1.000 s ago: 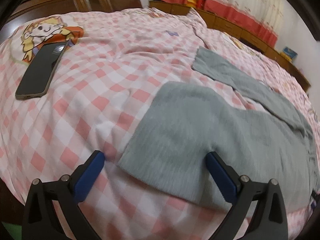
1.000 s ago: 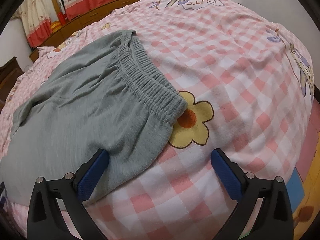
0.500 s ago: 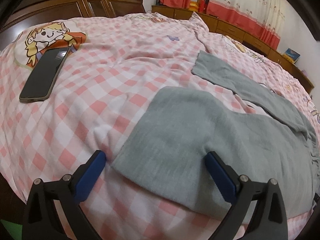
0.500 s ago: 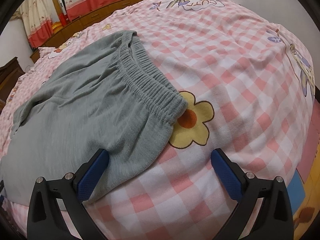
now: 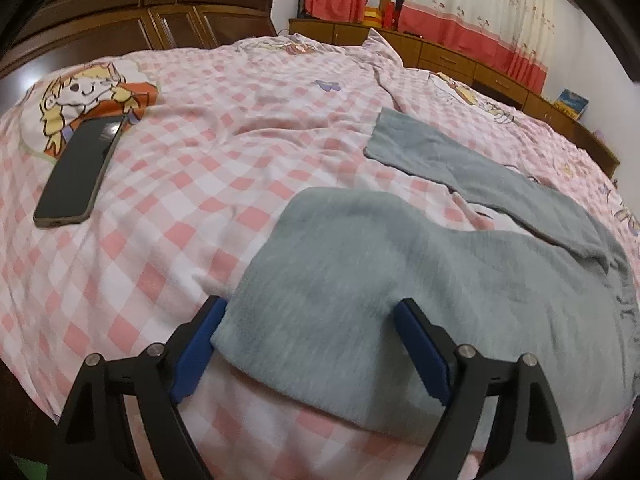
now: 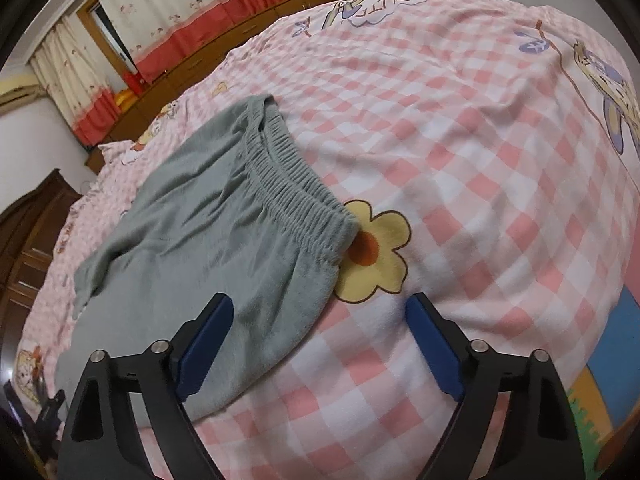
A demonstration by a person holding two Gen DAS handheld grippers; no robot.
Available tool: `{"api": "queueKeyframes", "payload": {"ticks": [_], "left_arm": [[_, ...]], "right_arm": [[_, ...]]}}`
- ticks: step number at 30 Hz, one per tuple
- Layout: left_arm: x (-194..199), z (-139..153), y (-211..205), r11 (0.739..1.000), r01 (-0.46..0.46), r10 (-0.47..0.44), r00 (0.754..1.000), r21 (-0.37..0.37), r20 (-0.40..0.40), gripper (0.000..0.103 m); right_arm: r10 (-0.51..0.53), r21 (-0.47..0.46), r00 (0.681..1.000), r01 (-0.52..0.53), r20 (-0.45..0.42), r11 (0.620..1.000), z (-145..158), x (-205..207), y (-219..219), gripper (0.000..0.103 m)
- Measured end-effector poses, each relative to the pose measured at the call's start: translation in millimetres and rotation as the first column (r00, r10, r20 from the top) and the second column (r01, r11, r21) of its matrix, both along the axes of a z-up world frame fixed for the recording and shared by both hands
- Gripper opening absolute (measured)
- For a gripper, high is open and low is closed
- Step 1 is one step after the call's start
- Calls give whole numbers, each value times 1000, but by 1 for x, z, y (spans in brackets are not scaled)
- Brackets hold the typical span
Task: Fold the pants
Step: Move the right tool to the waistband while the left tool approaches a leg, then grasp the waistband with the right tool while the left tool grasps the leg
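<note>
Grey-green pants (image 5: 400,272) lie flat on the pink checked bedspread (image 5: 200,160). In the left wrist view the near leg's hem lies between the fingers of my open left gripper (image 5: 308,344), with the far leg (image 5: 460,160) spread apart behind. In the right wrist view the elastic waistband (image 6: 292,184) runs away from me. My right gripper (image 6: 320,344) is open over the near waistband corner and the side seam, with its left finger above the fabric and its right finger over the bedspread (image 6: 460,160).
A black phone (image 5: 80,168) lies on the bed at the left. A dark wooden headboard (image 5: 140,20) and a low wooden cabinet (image 5: 480,64) under red and cream curtains stand behind. The near edge of the bed drops off just below both grippers.
The left gripper has moved in, so the leg hem now lies between its fingers. The right gripper has edged slightly forward toward the waistband corner. Both stay open.
</note>
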State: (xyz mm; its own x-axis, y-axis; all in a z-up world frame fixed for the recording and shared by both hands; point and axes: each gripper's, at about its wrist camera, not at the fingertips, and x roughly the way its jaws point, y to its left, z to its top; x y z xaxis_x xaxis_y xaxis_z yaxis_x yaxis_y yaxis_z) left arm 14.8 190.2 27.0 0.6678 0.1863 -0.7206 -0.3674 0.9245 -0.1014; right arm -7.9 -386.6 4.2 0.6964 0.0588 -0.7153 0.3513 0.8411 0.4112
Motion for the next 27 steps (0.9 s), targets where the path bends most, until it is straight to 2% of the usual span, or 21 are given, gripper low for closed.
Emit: {"api": "queueKeyframes", "payload": {"ticks": [5,10,13,18,19,20,21,23,26,27], "left_arm": [[2,-1,2,1000,-6,6,1000,-3,-2,89],[3,-2,-1,1000,-21,21,1000,14,-5,90],[4,-3,-1,1000,-17,17,1000,15,2,90],[5,-2,-3,999,9,-9,1000,45,12,90],[6,-1,-3,999,13,-14,1000,45,11,89],[6,1,-5,999,26,-26,1000,47,13,84],[5,2,-8,998,44,-44,999,48,15,78],[4,4,-18,994,98,-99,995,48,17,74],[6,5,-28,990,116,-116,993,86,-1,58],[7,5,-28,990,113,-113,994,86,-2,43]], "right_arm": [[-16,-17,1000,16,-2,1000,2,3,0,83],[24,-92,1000,-25,-11,995,12,6,12,77],[68,-105,998,-69,-9,992,14,8,18,76],[62,-117,998,-63,-16,991,7,22,26,76],[60,-125,998,-61,-11,990,7,26,28,71],[58,-129,998,-58,-6,990,8,28,30,61],[53,-129,999,-53,-3,990,10,30,30,56],[39,-120,999,-39,-7,992,11,34,27,28],[47,-43,999,-47,7,998,12,34,15,15],[49,-34,999,-49,10,998,12,33,14,14]]}}
